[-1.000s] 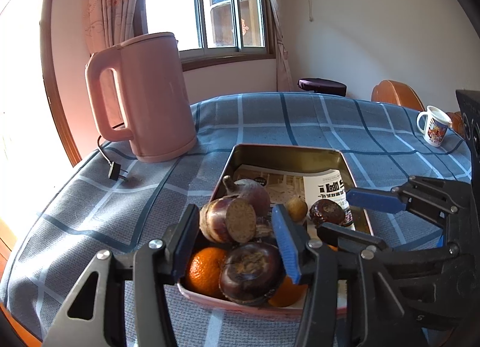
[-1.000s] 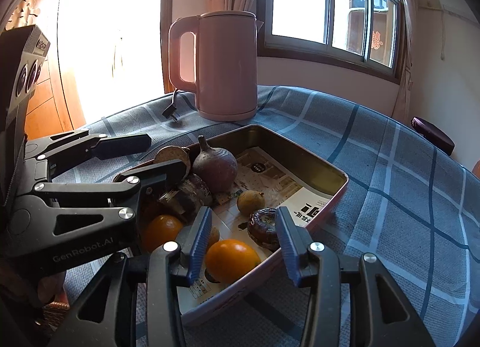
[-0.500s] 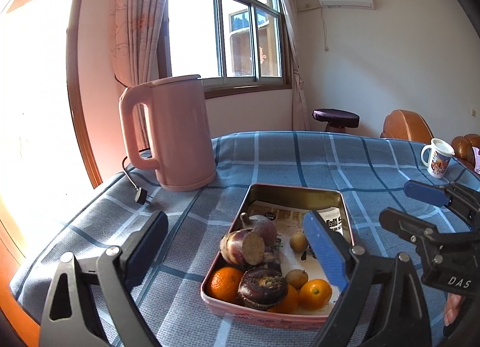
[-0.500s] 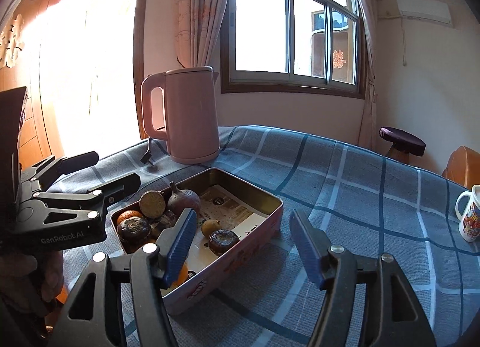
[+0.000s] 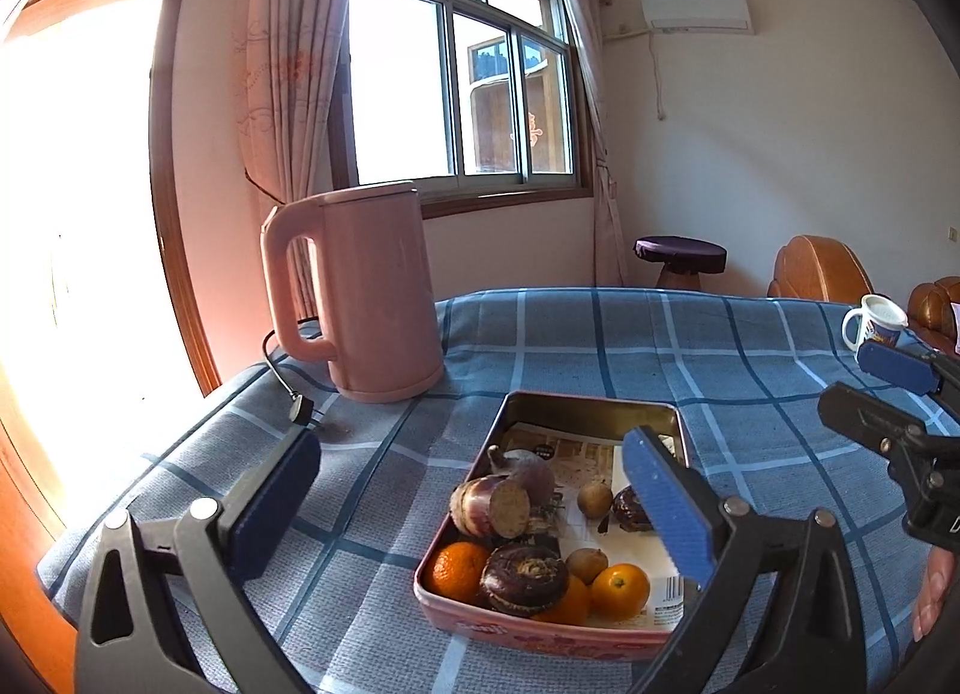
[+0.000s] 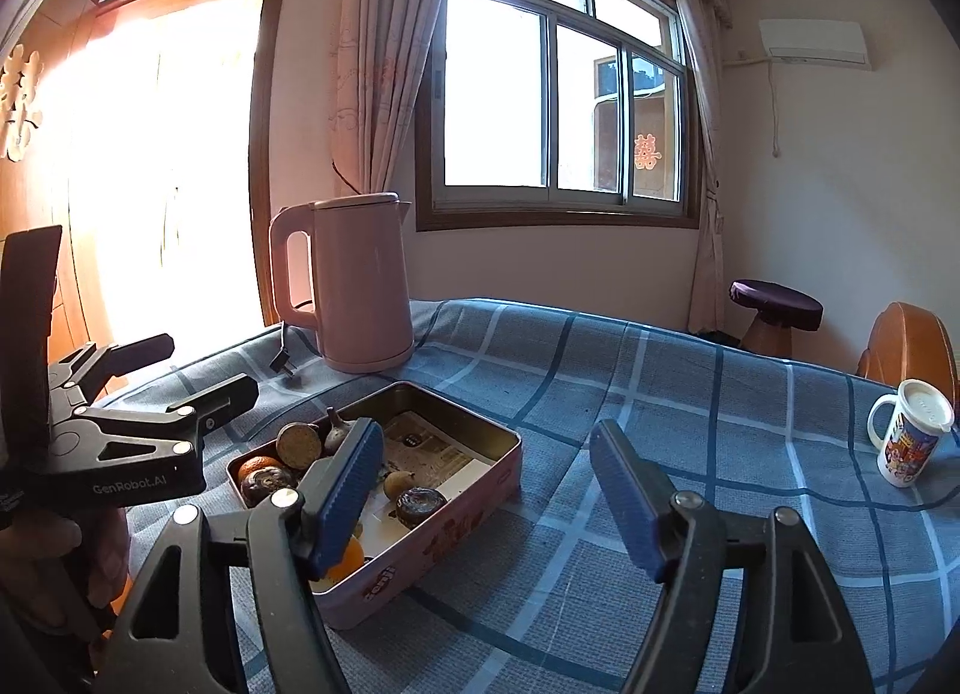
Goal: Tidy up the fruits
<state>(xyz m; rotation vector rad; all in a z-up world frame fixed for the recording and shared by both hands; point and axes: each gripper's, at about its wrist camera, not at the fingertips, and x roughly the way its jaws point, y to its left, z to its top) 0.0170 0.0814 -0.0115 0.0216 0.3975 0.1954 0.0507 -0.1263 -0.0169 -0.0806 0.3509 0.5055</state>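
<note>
1. Both tongs have drawn back and risen from the tin (image 5: pixel 591 412); a second ago they stood close over the fruit.
2. Left tongs (image 5: pixel 474 496) are opening wide, right tongs (image 6: pixel 486 490) opening moderately; neither holds anything.
3. All the fruit lies in the tin on the tabletop (image 5: pixel 690 334); sorting appears complete.
4. Smooth round oranges (image 5: pixel 459 568), wrinkled dark fruit (image 5: pixel 525 577), paper-lined metal tin, woven checked cloth.

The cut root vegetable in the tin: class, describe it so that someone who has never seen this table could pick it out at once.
Start at the pink kettle on the blue checked tablecloth; in front of it lies a paper-lined rectangular tin of produce. At the tin's left wall, behind an orange, lies the cut root vegetable. Only it shows a flat, round, tan cut face.
</note>
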